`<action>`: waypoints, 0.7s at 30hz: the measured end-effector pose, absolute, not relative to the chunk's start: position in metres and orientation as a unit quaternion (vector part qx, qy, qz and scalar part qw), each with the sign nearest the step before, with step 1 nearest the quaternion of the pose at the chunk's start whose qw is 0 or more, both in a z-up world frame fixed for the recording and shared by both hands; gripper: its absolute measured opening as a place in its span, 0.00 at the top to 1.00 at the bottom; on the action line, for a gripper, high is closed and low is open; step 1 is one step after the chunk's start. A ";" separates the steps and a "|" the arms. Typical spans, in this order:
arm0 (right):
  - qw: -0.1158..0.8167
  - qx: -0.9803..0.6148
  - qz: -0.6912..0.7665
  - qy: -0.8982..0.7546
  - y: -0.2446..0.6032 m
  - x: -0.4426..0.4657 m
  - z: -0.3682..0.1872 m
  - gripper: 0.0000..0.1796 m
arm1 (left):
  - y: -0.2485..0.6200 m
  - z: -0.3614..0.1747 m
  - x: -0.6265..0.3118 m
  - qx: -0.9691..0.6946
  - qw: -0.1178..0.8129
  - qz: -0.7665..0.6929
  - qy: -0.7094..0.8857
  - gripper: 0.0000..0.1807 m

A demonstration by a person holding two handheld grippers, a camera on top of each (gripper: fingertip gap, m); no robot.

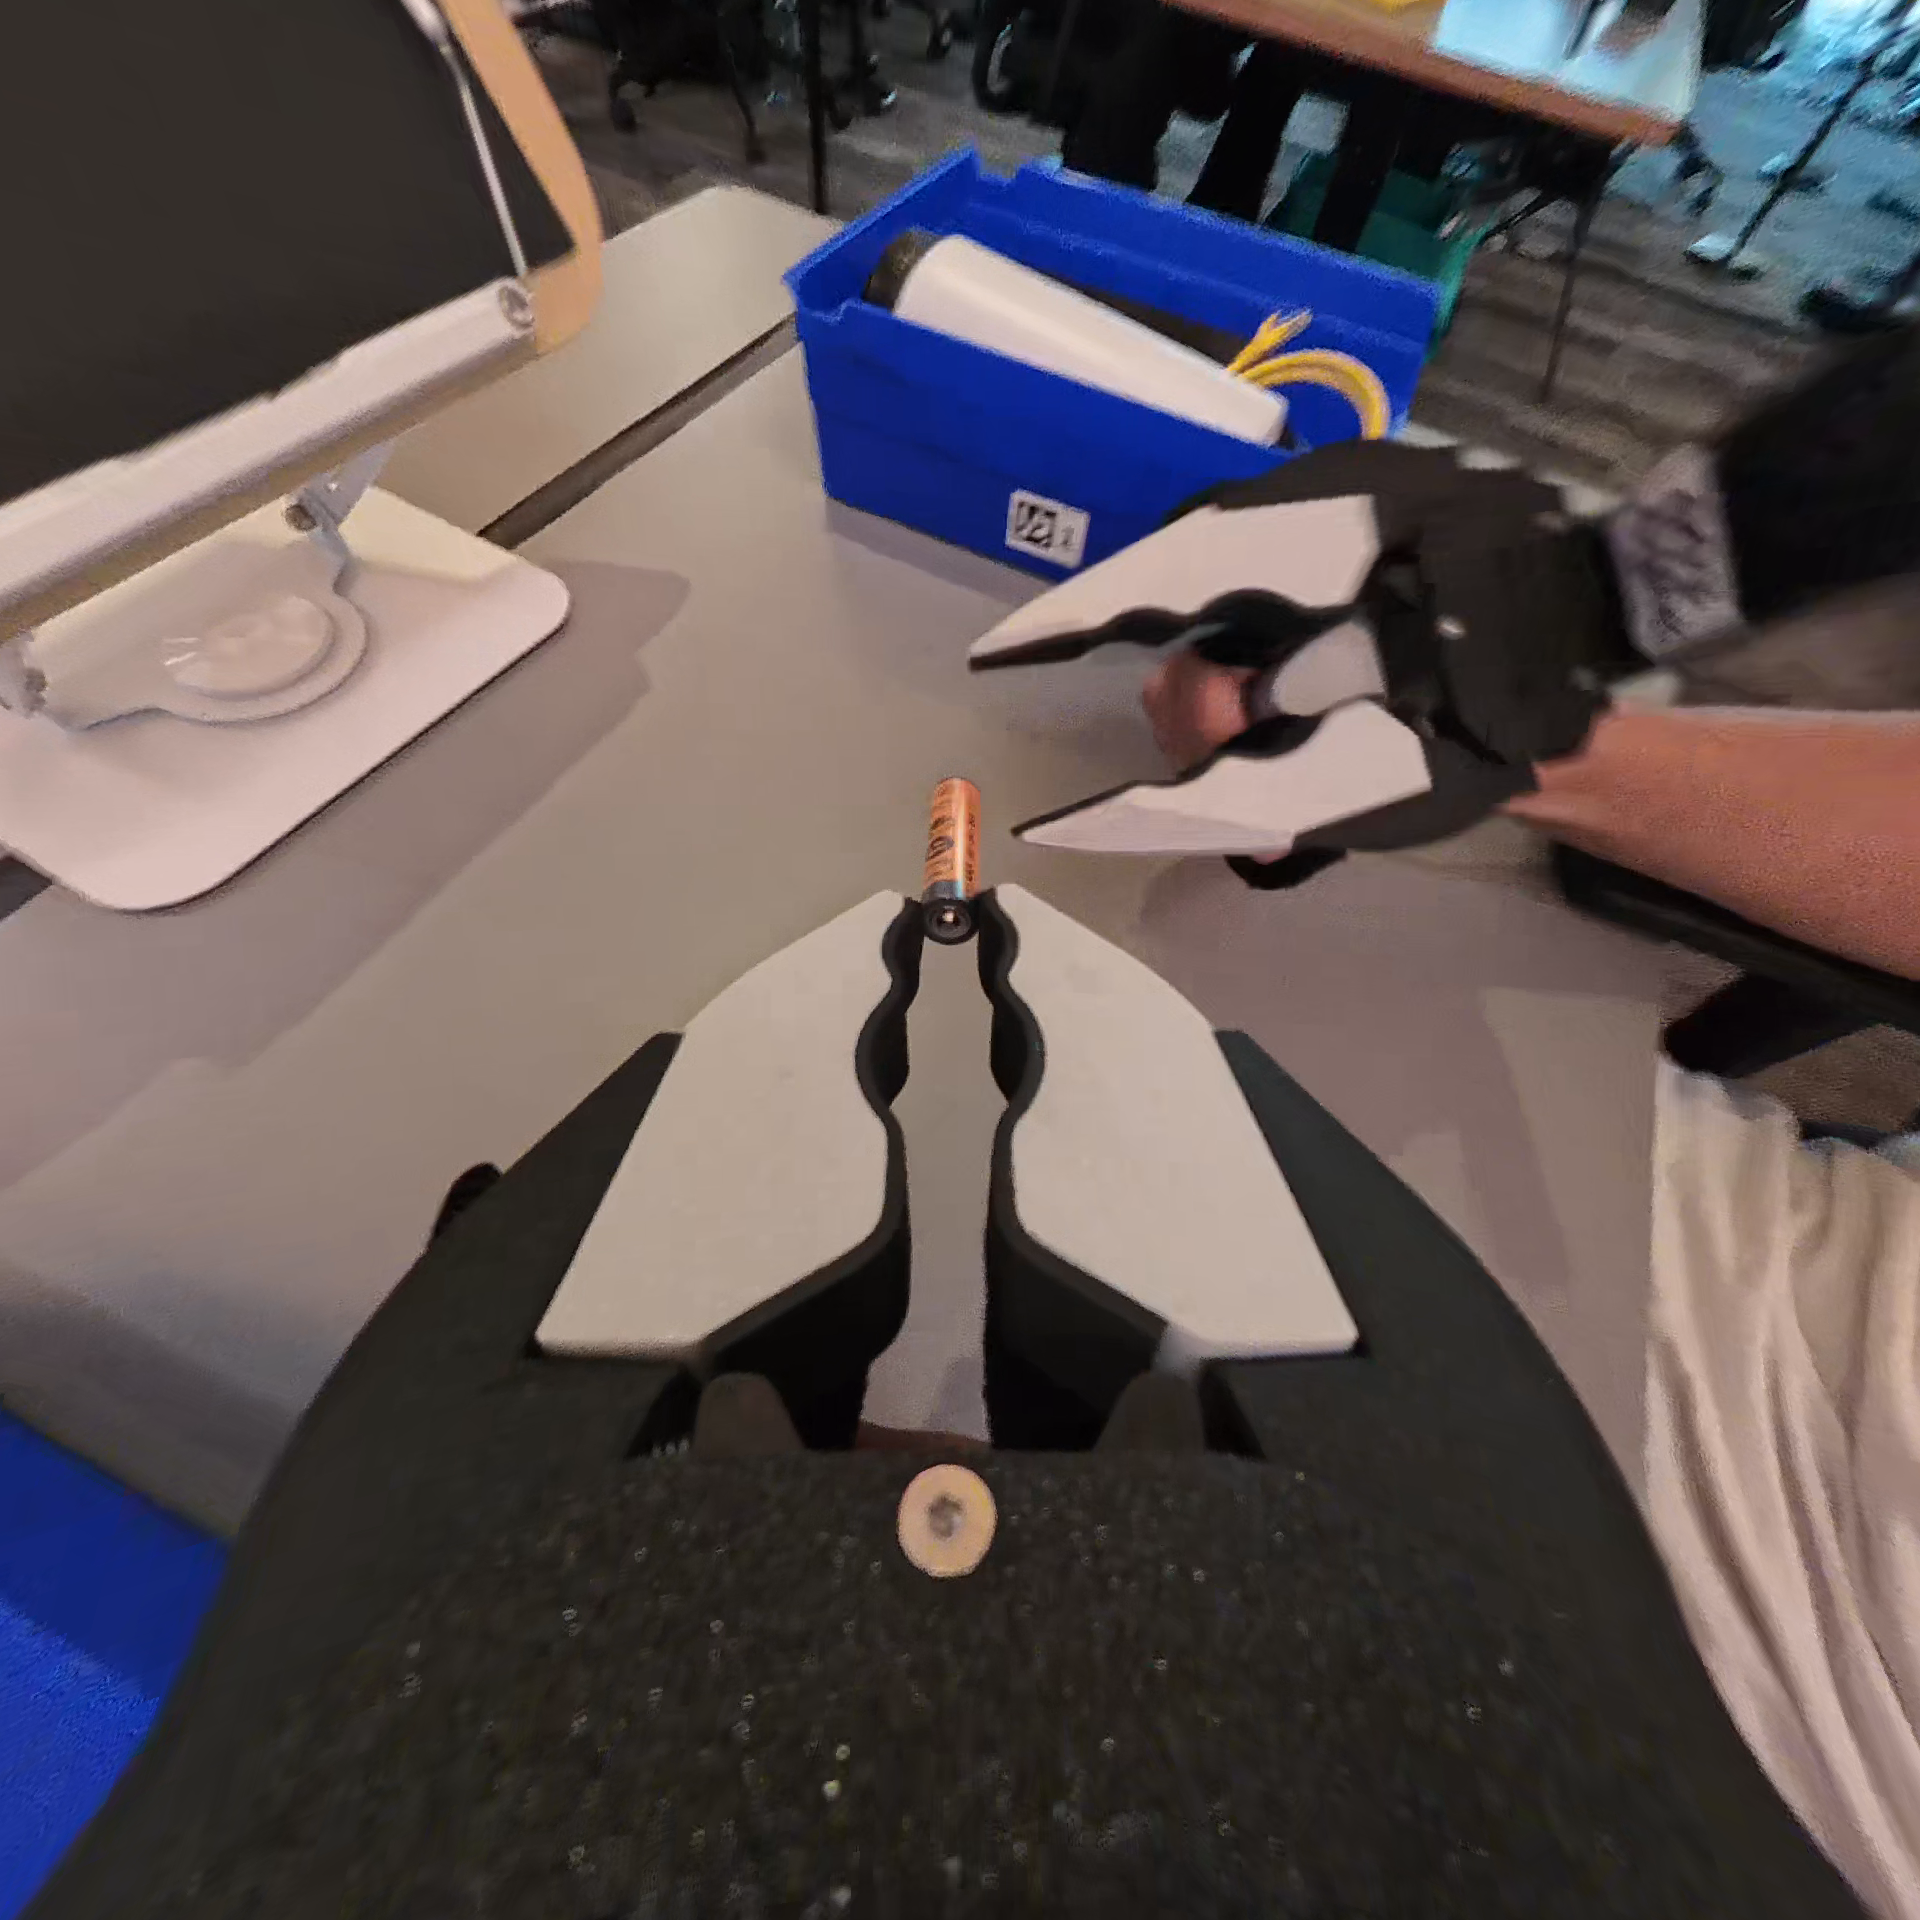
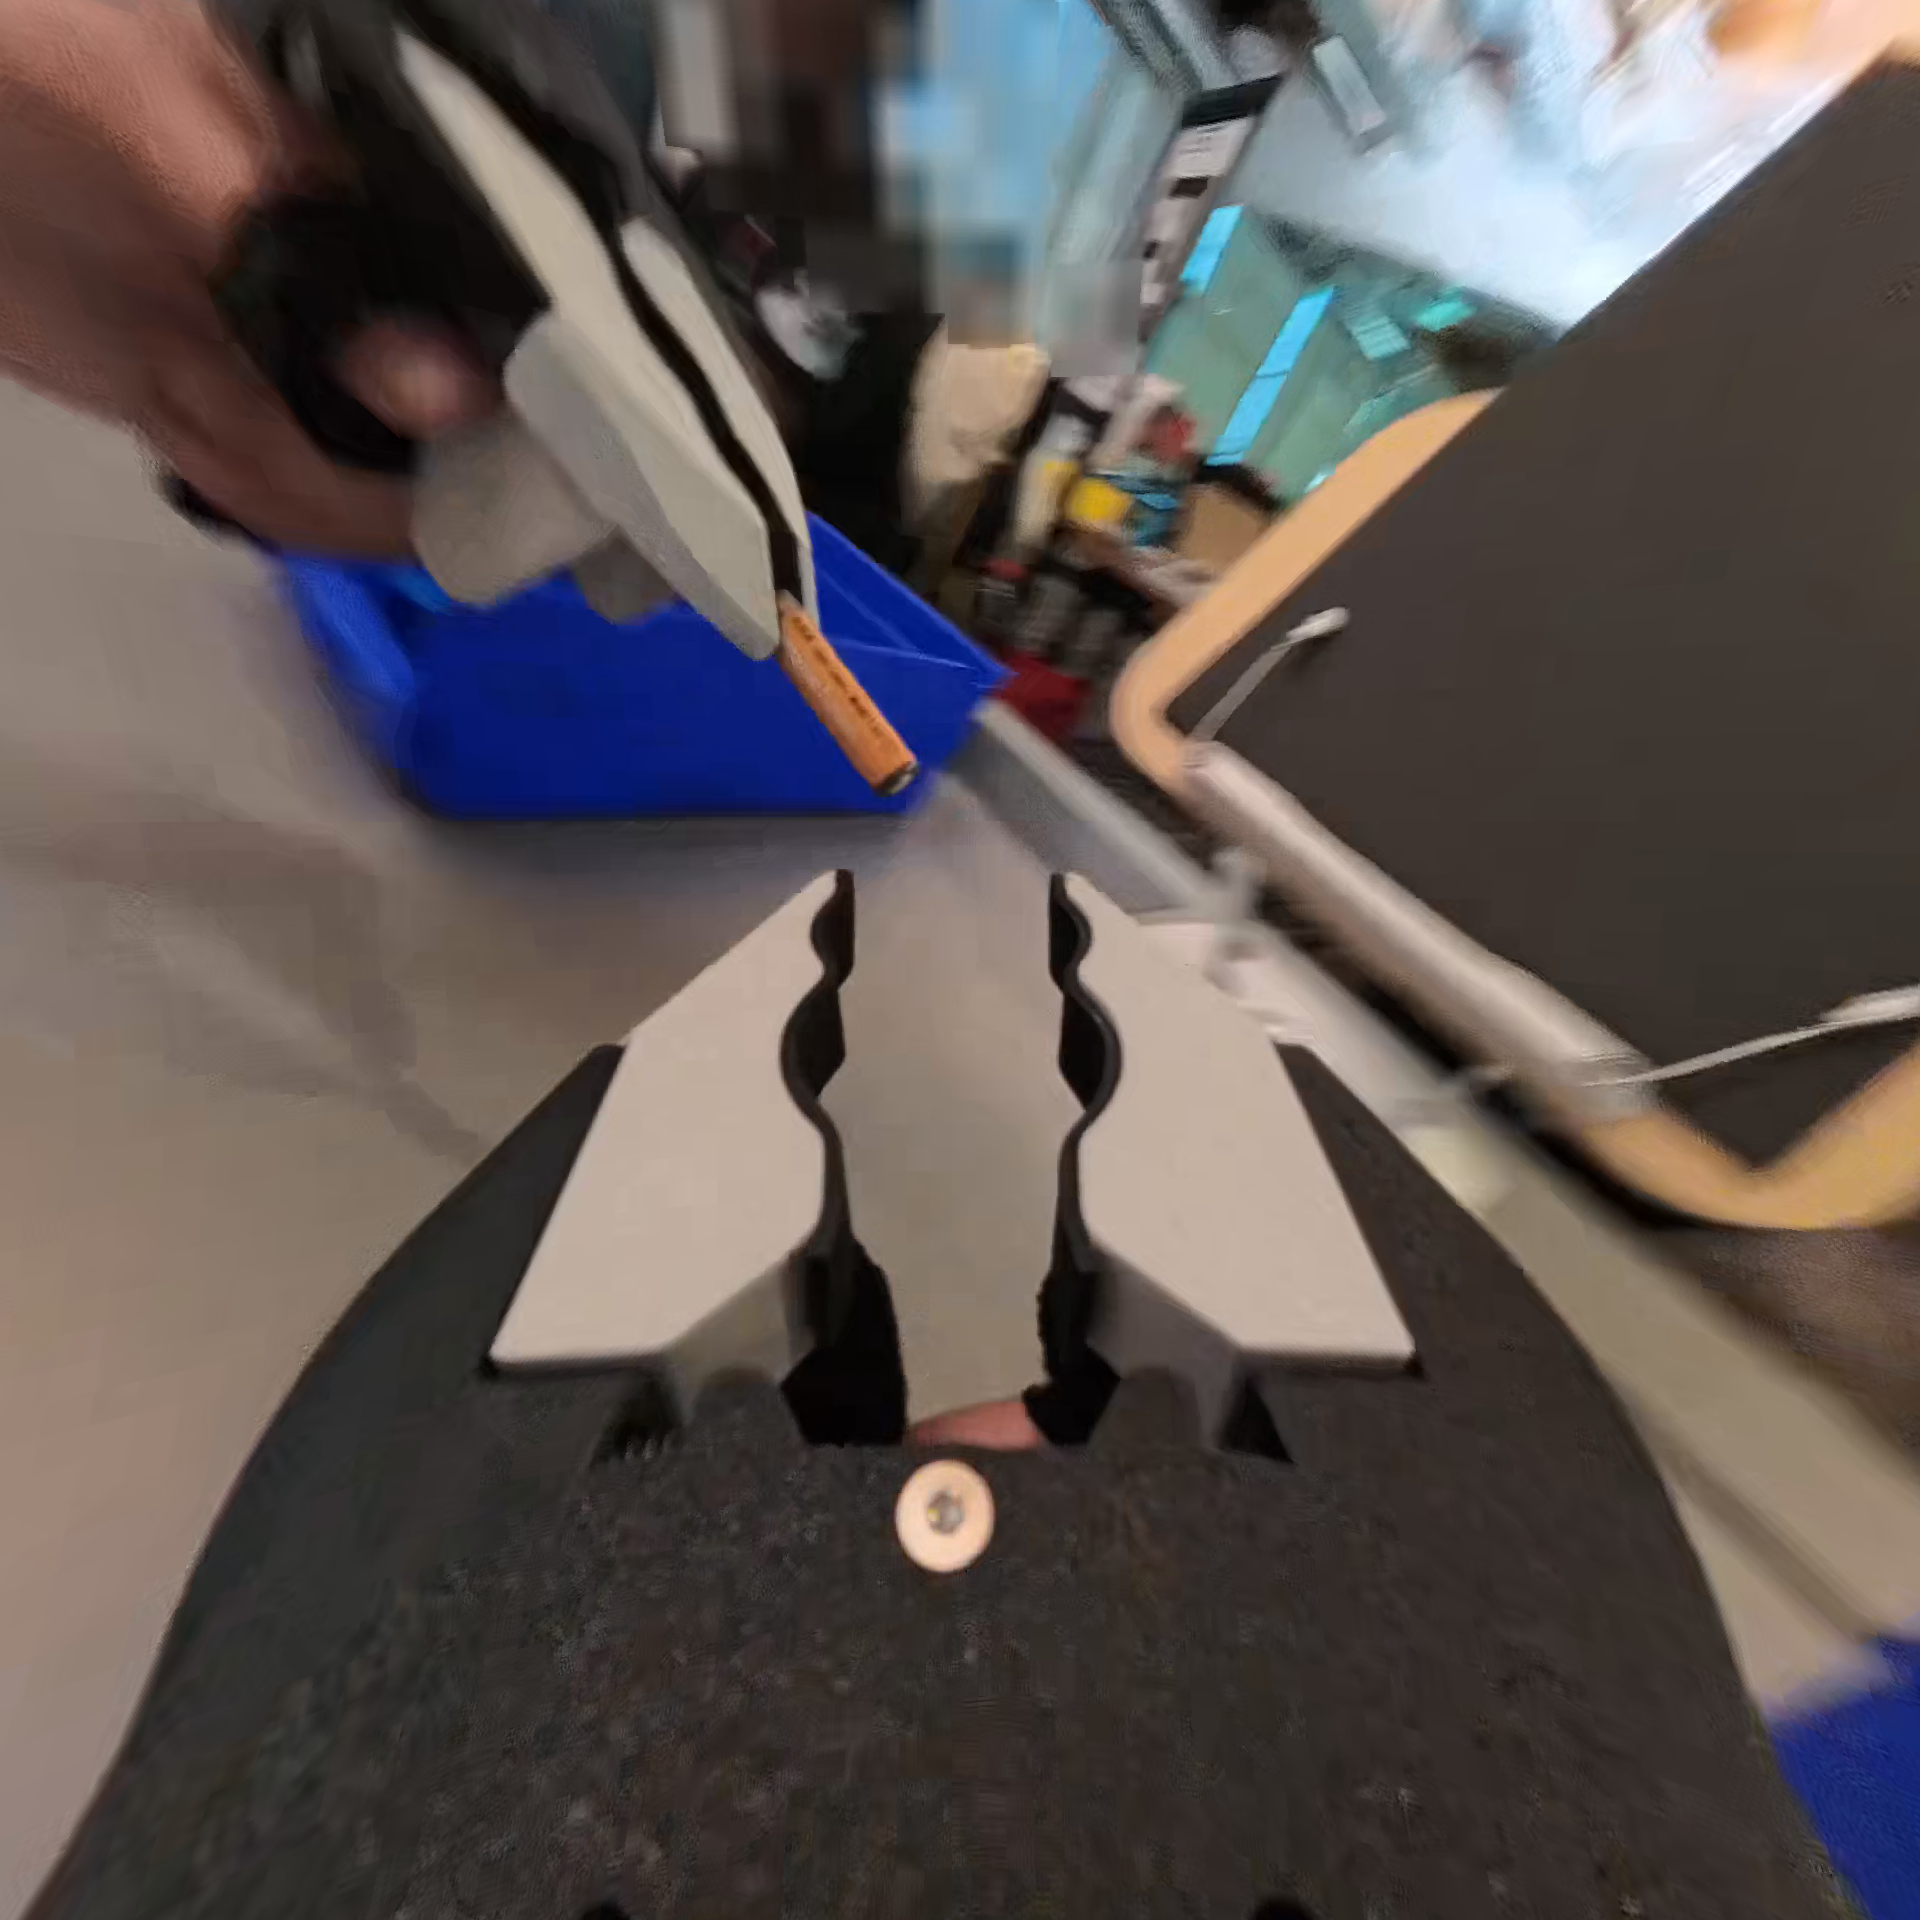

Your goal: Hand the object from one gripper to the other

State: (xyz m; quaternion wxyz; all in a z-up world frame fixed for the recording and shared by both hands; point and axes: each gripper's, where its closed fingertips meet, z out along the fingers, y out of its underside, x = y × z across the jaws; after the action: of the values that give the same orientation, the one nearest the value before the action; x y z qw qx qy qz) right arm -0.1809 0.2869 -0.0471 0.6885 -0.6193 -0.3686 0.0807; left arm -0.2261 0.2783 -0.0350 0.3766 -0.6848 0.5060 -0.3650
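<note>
Grey bench (image 1: 727, 727): carries blue plastic bin (image 1: 1039, 436) at far side, white monitor stand (image 1: 260, 675) at left. Left claw (image 1: 948, 904), grey fingers on black body: pinching one end of small orange cylindrical battery (image 1: 952, 847), battery projecting forward above bench. Right claw (image 2: 948, 894): spread, empty, tips near battery (image 2: 847, 707), not touching.

Pale grey tabletop (image 1: 727, 665); white monitor stand with flat base (image 1: 260, 665) at left; blue plastic bin (image 1: 1039, 416) farther back; wooden-topped table (image 1: 1455, 62) beyond, dark floor underneath.
</note>
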 end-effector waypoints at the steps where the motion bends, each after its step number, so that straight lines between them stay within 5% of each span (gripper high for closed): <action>1: 0.667 -0.627 0.187 -0.357 0.279 -0.187 -0.046 0.79 | 0.274 -0.030 -0.227 -0.676 0.365 -0.393 0.506 0.94; 5: 0.578 -0.560 0.505 -0.311 0.240 -0.199 -0.014 0.81 | 0.250 -0.017 -0.229 -0.632 0.313 -0.493 0.510 0.95; 15: 0.543 -0.539 0.569 -0.302 0.230 -0.209 -0.009 0.84 | 0.228 -0.013 -0.221 -0.588 0.257 -0.585 0.496 0.94; 21: 0.547 -0.547 0.556 -0.304 0.232 -0.212 -0.014 0.94 | 0.225 -0.017 -0.217 -0.589 0.251 -0.587 0.497 0.95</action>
State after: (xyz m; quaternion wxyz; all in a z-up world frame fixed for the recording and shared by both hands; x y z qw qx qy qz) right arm -0.2121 0.2323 -0.0137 0.5465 -0.5472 -0.3042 0.5561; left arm -0.2166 0.2254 -0.0169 0.2506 -0.5886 0.4967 -0.5865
